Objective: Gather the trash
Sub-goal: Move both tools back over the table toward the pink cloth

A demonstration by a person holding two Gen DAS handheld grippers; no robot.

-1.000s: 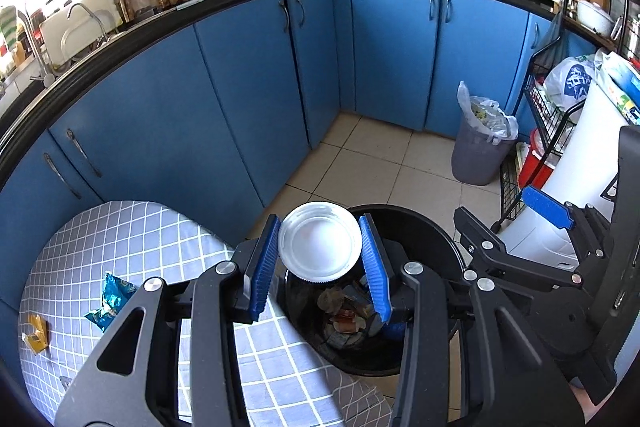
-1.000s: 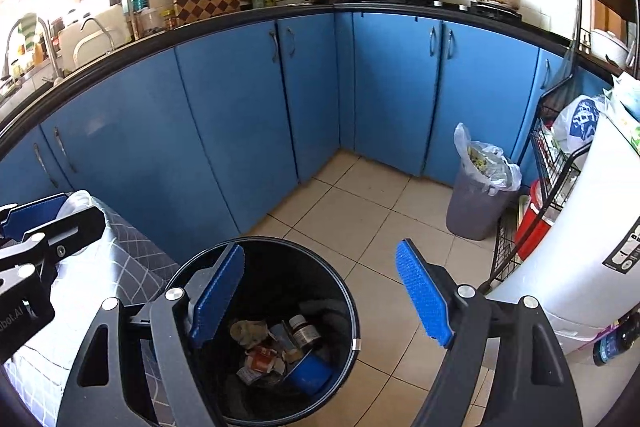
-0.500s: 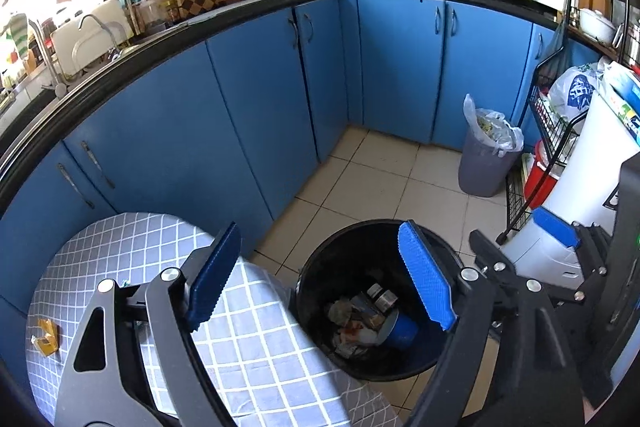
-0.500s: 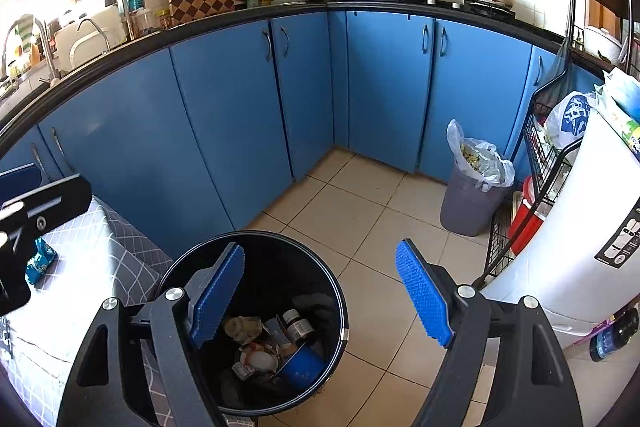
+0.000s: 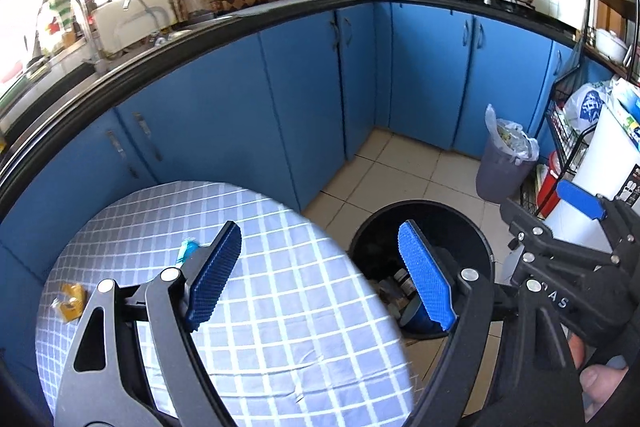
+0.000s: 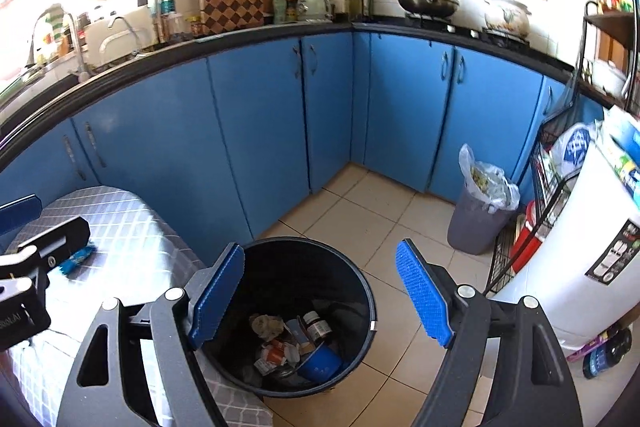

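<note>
My left gripper (image 5: 320, 275) is open and empty above the right edge of the round checked table (image 5: 280, 327). A blue snack wrapper (image 5: 187, 250) lies on the table, partly hidden behind my left finger; it also shows in the right wrist view (image 6: 76, 259). A yellow wrapper (image 5: 71, 301) lies at the table's left edge. The black trash bin (image 6: 360, 291) stands on the floor beside the table and holds several pieces of trash. My right gripper (image 6: 320, 291) is open and empty above the bin.
Blue cabinets (image 5: 240, 131) run under a black counter behind the table. A grey bin with a plastic bag (image 6: 480, 219) stands by a wire rack (image 6: 540, 227) and a white appliance (image 6: 580, 247) at the right. Tiled floor (image 6: 360, 211) lies between.
The left gripper opened and let the white plate go over the bin, then swung left over the table. The right gripper has stayed open above the bin.
</note>
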